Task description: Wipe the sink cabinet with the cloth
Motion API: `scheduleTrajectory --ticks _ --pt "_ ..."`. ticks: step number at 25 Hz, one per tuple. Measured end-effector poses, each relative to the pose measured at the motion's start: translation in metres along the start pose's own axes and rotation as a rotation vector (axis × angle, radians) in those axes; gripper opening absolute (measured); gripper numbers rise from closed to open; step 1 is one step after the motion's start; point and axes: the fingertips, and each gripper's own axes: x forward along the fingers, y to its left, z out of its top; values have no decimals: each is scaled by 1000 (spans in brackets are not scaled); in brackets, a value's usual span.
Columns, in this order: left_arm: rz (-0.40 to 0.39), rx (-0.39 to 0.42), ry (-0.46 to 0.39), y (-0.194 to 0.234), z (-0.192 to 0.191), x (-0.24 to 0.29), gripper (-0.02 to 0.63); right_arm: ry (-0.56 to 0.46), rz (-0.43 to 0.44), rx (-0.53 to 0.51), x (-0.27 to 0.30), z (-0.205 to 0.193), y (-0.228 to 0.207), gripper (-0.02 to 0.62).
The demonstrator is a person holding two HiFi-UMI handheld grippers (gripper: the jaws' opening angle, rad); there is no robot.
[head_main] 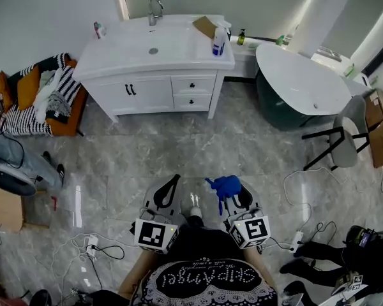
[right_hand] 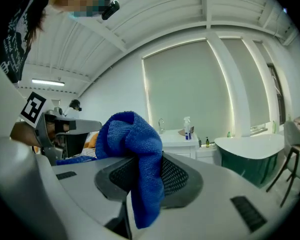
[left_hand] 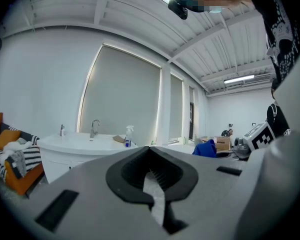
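Right gripper (head_main: pixel 233 199) pinches the blue cloth (head_main: pixel 225 185) at a middle fold. The rest bunches above my jaws and droops. Left gripper (head_main: pixel 168 195) is pressed together, empty. Sink cabinet (head_main: pixel 154 85) stands well apart, across the floor. Cloth looks light, soft and limp; I judge a thick bunch holds better than an edge.

Fuzzy cloth (right_hand: pixel 140 154); sink cabinet (head_main: pixel 150 94) seemingly glossy.

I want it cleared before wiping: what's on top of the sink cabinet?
On the sink cabinet: a faucet, a spray bottle, a brown flat piece and a small container at its left corner. Anything under the brown piece is hidden.
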Motion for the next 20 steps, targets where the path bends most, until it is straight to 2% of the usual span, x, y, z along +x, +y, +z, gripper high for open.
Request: scheduleTrajectory --ticks 4,9,12,20 --pt "-7 7 -12 -9 4 3 0 -17 56 57 -4 0 1 115" --pt "-39 -6 16 -6 -3 6 0 -13 72 74 4 -6 4 115" --pt "-40 -17 -4 10 -1 15 0 -5 68 69 22 -5 6 115" --pt "-14 -40 25 81 9 38 0 -14 33 59 87 19 17 115"
